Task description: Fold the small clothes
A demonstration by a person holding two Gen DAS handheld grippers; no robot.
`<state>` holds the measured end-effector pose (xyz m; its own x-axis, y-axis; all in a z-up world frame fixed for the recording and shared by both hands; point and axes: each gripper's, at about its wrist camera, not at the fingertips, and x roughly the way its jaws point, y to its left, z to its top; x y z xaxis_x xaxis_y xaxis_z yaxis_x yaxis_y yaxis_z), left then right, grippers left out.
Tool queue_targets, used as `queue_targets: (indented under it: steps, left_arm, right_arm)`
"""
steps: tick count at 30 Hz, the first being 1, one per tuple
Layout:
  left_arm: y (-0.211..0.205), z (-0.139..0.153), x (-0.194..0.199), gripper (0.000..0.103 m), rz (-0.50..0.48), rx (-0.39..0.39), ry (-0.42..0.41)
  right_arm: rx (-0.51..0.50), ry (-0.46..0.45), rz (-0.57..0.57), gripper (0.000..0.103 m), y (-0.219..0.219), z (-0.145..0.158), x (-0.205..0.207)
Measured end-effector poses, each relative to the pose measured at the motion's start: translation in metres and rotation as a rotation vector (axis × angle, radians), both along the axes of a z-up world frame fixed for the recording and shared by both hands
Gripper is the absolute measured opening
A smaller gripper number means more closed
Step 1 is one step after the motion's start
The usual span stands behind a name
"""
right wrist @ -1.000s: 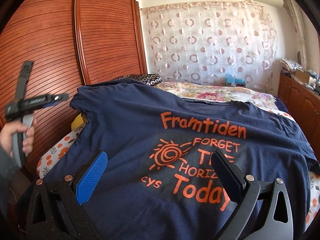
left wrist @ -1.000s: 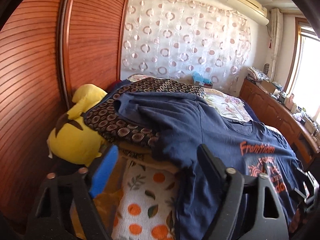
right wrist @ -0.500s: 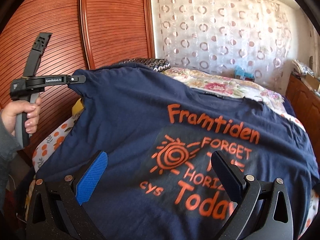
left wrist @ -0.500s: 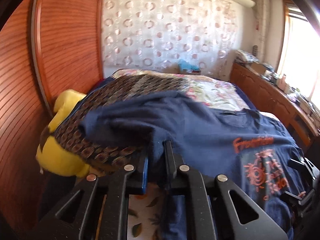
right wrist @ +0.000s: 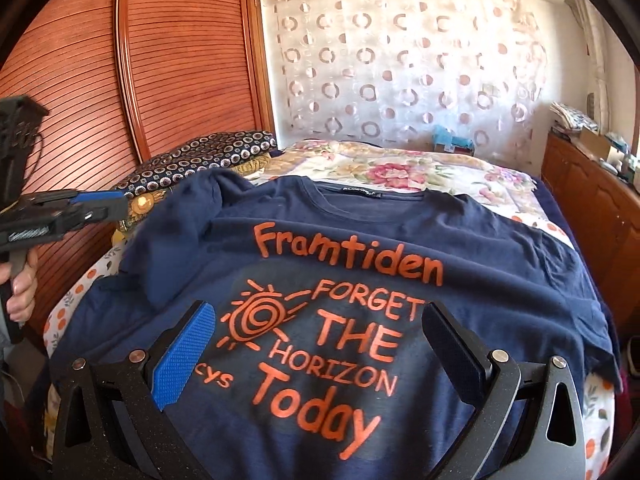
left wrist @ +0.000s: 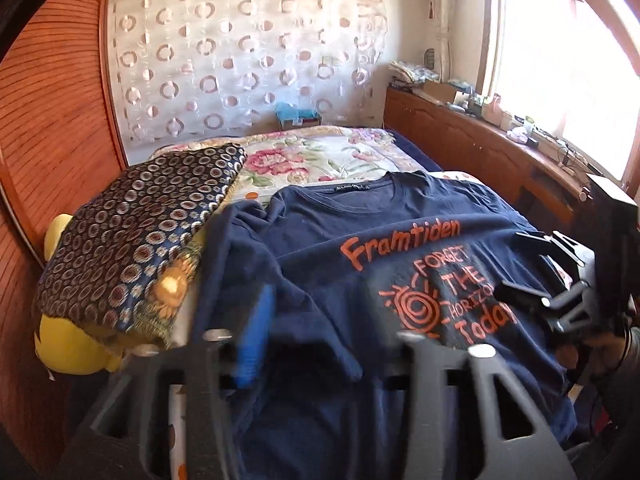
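T-shirt [right wrist: 360,248] flat beyond spread right gripper [right wrist: 316,344], left gripper [left wrist: 324,332] fingers just parted, sleeve released

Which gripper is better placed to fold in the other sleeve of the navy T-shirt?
Probably the right gripper: its jaws are open over the navy T-shirt, nearer the flat right sleeve. The left gripper, jaws just reopened and empty, sits beside the folded-in left sleeve.

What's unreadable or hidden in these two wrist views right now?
- Left wrist view: the left tongs are motion-blurred, so whether their pads touch the T-shirt is unclear.
- Left wrist view: the yellow plush toy is mostly hidden under the patterned cushion.
- Right wrist view: the shirt's bottom hem is hidden behind the right tongs and cut off by the lower edge.
- Both views: items on the wooden sideboard are too small to identify.
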<state>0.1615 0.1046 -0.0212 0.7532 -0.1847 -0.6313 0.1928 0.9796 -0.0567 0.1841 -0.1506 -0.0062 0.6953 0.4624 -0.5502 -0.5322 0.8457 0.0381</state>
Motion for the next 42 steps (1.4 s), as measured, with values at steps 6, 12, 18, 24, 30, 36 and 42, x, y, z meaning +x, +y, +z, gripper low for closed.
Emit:
queue_targets:
  steps: [6,12,18,24,30,36,42]
  left_arm:
    - [0.032,-0.013,-0.032,0.079,0.090,-0.006,-0.002]
    - [0.069,-0.048,-0.051,0.079,0.175,-0.017,0.054]
    - [0.086,-0.081,-0.058,0.079,0.207,-0.010,0.128]
    - [0.085,-0.091,-0.064,0.079,0.204,0.005,0.144]
    - [0.096,-0.093,-0.074,0.079,0.216,-0.014,0.145]
    - [0.097,-0.094,-0.079,0.079,0.211,-0.020,0.149]
    - [0.092,-0.092,-0.078,0.079,0.212,-0.012,0.147]
  right_arm:
    - [0.011,0.020,0.051,0.103,0.017,0.004,0.003]
    - [0.011,0.049,0.193,0.096,0.060,0.005,0.017]
    - [-0.009,0.117,0.352,0.064,0.134,0.002,0.040]
    - [-0.028,0.193,0.483,0.052,0.204,-0.014,0.055]
    - [-0.086,0.267,0.559,0.036,0.254,-0.042,0.065]
    - [-0.123,0.305,0.581,0.032,0.291,-0.068,0.079]
    - [-0.159,0.296,0.581,0.003,0.307,-0.079,0.092]
